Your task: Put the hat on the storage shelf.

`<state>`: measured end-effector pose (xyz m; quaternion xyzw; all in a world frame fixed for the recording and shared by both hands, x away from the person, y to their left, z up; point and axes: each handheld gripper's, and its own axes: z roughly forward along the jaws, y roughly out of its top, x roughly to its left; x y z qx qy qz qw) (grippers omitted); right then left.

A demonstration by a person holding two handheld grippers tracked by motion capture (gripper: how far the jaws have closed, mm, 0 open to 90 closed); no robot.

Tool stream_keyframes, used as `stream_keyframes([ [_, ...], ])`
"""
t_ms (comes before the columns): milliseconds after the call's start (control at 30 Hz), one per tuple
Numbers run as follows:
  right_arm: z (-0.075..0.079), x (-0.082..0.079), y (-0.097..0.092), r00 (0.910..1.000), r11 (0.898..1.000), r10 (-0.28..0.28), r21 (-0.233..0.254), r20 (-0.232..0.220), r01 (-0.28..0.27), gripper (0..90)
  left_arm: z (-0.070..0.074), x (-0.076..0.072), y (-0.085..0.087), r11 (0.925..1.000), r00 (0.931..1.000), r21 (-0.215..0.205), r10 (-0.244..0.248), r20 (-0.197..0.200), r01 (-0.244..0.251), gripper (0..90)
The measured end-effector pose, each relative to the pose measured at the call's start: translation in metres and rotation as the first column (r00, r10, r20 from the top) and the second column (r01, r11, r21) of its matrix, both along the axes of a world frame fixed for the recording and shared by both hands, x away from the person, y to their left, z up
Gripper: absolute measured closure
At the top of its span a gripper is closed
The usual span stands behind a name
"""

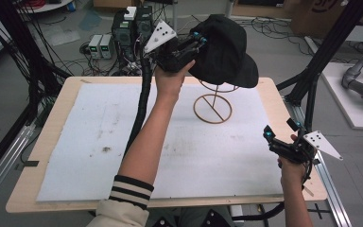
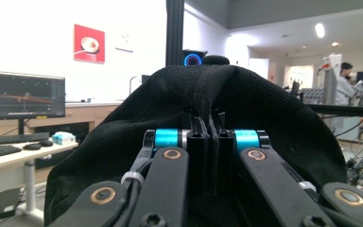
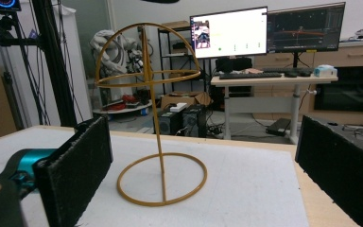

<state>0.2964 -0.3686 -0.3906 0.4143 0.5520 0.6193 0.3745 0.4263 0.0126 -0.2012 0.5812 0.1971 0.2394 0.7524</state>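
we've got the left gripper (image 1: 196,41) up in the air above the far side of the table (image 1: 47,142), jaws clamped tight on a fold of the black cap (image 1: 224,49); in the left gripper view the fabric (image 2: 264,109) is pinched between the pads. cap hangs above the wire hat stand (image 1: 213,106), apart from its dome as seen in the right gripper view (image 3: 147,78). right gripper (image 1: 276,139) sits low near the table's right edge, jaws wide apart w/ nothing between, facing the stand. white mat (image 1: 99,142) covers the tabletop.
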Motion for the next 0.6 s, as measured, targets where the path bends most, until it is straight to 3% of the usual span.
stream_keyframes([
  [600,0.001,-0.002,-0.002,0.9999,1.0,0.004,0.0,0.012,-0.004,4.2,-0.015,0.037,-0.024,0.9991,0.998,-0.009,0.042,-0.047,-0.042,87.7],
])
